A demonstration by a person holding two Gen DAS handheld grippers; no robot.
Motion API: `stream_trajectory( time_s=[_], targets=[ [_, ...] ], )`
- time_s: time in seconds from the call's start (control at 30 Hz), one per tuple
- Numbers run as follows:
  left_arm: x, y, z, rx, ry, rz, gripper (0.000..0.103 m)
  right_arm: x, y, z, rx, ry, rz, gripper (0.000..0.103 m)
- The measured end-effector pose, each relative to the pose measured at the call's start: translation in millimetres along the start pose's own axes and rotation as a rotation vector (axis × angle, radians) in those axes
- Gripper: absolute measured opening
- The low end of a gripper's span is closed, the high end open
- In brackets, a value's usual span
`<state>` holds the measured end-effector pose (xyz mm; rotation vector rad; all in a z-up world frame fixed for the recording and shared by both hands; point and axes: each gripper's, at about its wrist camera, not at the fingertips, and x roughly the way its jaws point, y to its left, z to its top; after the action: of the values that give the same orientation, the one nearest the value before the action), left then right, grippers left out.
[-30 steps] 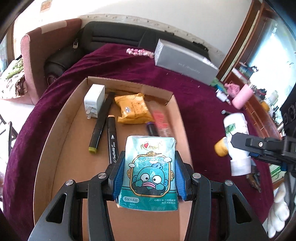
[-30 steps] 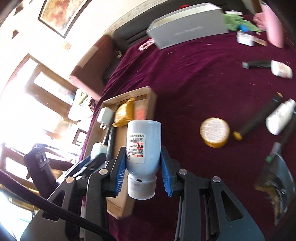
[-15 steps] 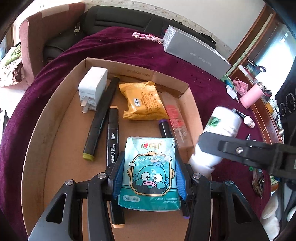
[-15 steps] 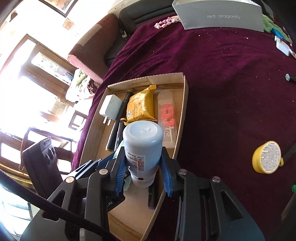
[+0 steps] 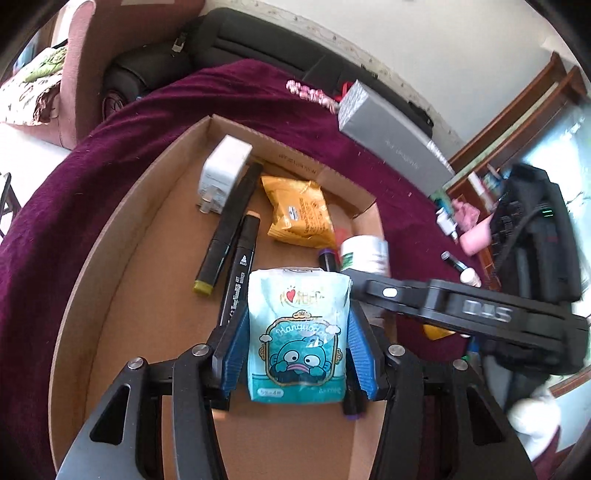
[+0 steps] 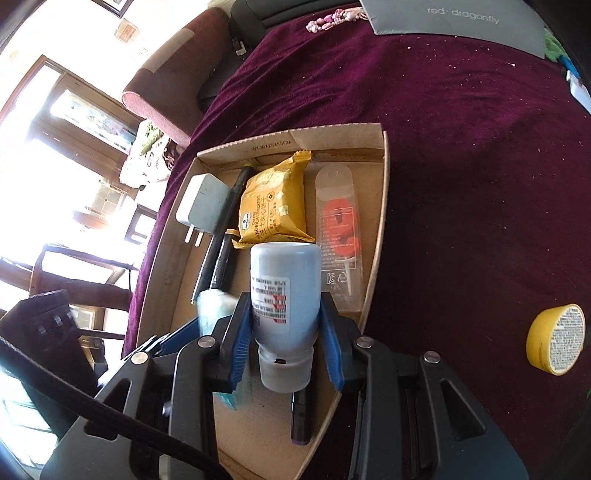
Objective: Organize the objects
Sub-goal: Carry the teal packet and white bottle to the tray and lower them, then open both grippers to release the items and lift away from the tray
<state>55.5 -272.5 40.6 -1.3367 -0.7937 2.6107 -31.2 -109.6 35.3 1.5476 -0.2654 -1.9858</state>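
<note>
Over the cardboard tray (image 5: pixel 122 236), the left gripper (image 5: pixel 298 345) clamps a tissue pack (image 5: pixel 298 332) and the right gripper (image 6: pixel 284 332) clamps an upturned bottle (image 6: pixel 284 291), both apparently for placing inside.

A home living room: a black sofa (image 5: pixel 258 48), pink armchair (image 5: pixel 74 66), framed picture (image 6: pixel 114 3) and wood-framed windows (image 6: pixel 74 122).
</note>
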Motion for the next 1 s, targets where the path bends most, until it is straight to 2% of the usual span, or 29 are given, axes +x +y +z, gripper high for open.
stream_trajectory(
  time_s=[0.2, 0.43, 0.57, 0.77, 1.0],
  targets=[
    [-26.8, 9.6, -3.6, -0.039, -0.075, -0.046, 0.045, 8.3, 2.9, -1.0, 0.000, 0.029, 0.013, 0.033],
    [-23.0, 8.2, -1.9, -0.024, -0.053, -0.043, 0.048, 9.7, 6.7, -1.2, 0.006, 0.023, 0.000, 0.035],
    [-28.7, 12.4, -2.6, -0.047, -0.077, -0.058, 0.048, 4.6, 4.8, -2.3, 0.017, -0.002, 0.012, 0.036],
    [-43.7, 21.4, -4.9, -0.077, -0.118, -0.058, 0.050, -6.4, 7.2, 0.1, 0.021, -0.039, 0.066, 0.048],
    [-54.1, 25.3, -7.6, -0.079, -0.137, -0.035, 0.055, -20.8, 4.0, -2.8, 0.034, -0.065, 0.093, 0.048]
  ],
)
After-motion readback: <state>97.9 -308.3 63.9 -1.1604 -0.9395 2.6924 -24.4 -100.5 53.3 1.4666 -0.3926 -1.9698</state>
